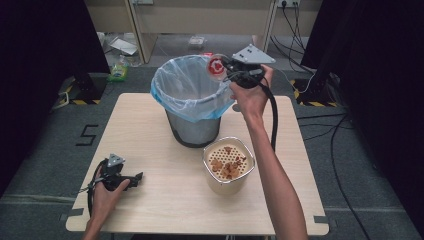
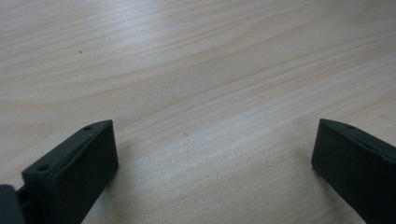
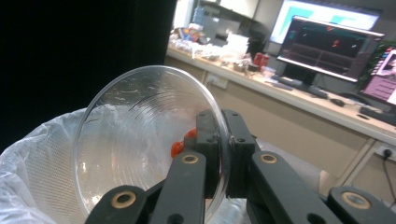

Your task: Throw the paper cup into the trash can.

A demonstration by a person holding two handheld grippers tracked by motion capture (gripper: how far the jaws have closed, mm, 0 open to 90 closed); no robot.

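Clear ribbed round plastic bowl

Left gripper jaws apart, right gripper clamped.

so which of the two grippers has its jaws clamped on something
The right gripper, up at the rim of the lined bin: its jaws pinch the clear plastic bowl. The left gripper rests on the table with jaws wide apart.

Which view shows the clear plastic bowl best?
The right gripper view: the clear plastic bowl is close up, tilted over the bin liner, its rim pinched in the right gripper. The high view shows it small above the bin rim. The left gripper view looks at the bare table.
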